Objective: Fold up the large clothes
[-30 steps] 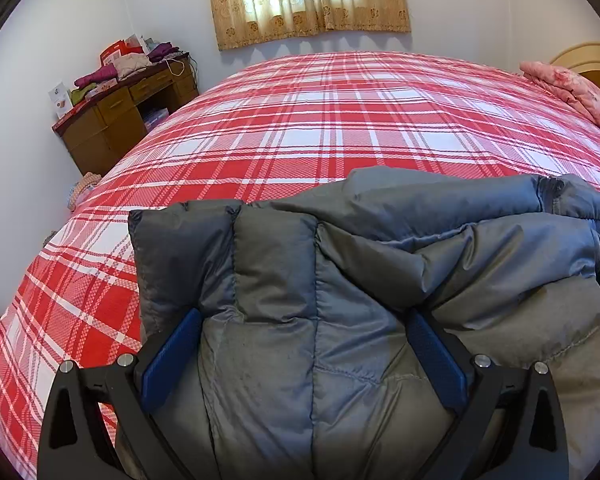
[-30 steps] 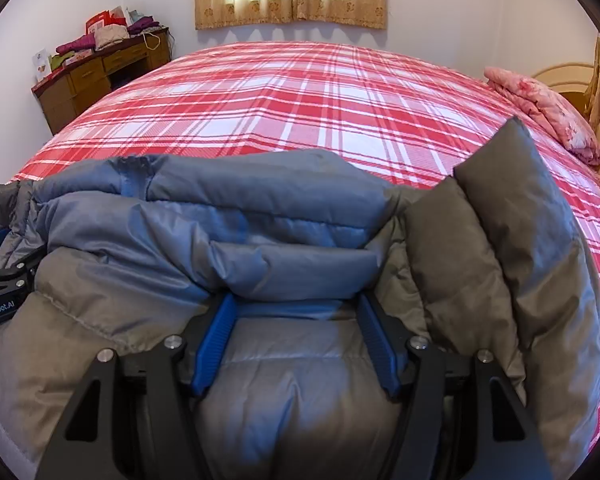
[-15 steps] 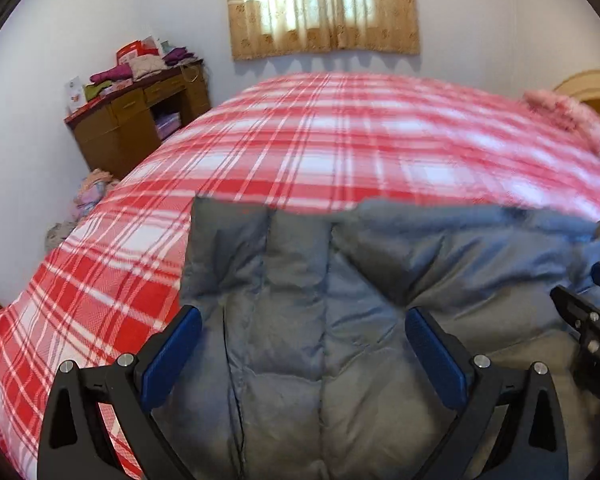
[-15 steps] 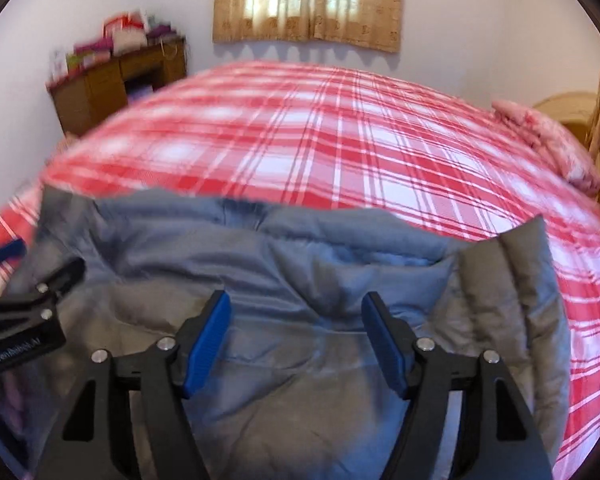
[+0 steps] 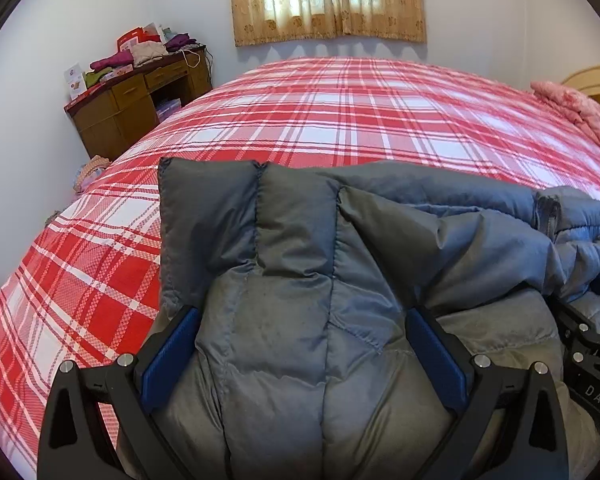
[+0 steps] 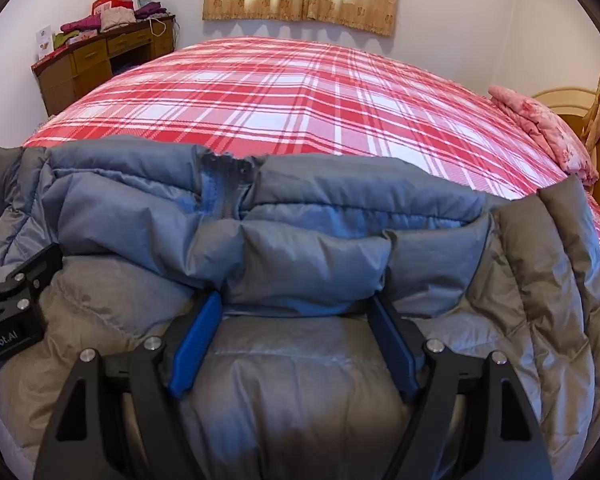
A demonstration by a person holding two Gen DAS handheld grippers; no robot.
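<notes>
A grey quilted down jacket (image 5: 300, 280) lies folded on the near part of the red plaid bed (image 5: 340, 120). My left gripper (image 5: 304, 356) stands wide over its left quilted panel. The puffy cloth bulges up between the blue pads (image 5: 172, 356). In the right wrist view the jacket (image 6: 300, 248) shows a blue-grey fold with the zip top at its far edge. My right gripper (image 6: 296, 336) straddles that fold and its jaws are opening, with cloth between them. Each gripper shows at the edge of the other's view: the left gripper (image 6: 16, 308), the right gripper (image 5: 592, 344).
The bed (image 6: 280, 100) stretches far beyond the jacket. A pink folded quilt (image 6: 540, 128) lies at its right end by a wooden headboard (image 6: 560, 100). A brown desk (image 5: 132, 108) piled with clothes stands in the far left corner. A curtain (image 5: 328, 0) hangs on the back wall.
The right gripper's jaws have spread a little and it has shifted sideways along the jacket, so the zip top now shows. The left gripper keeps the same wide jaws over the quilted panel.
</notes>
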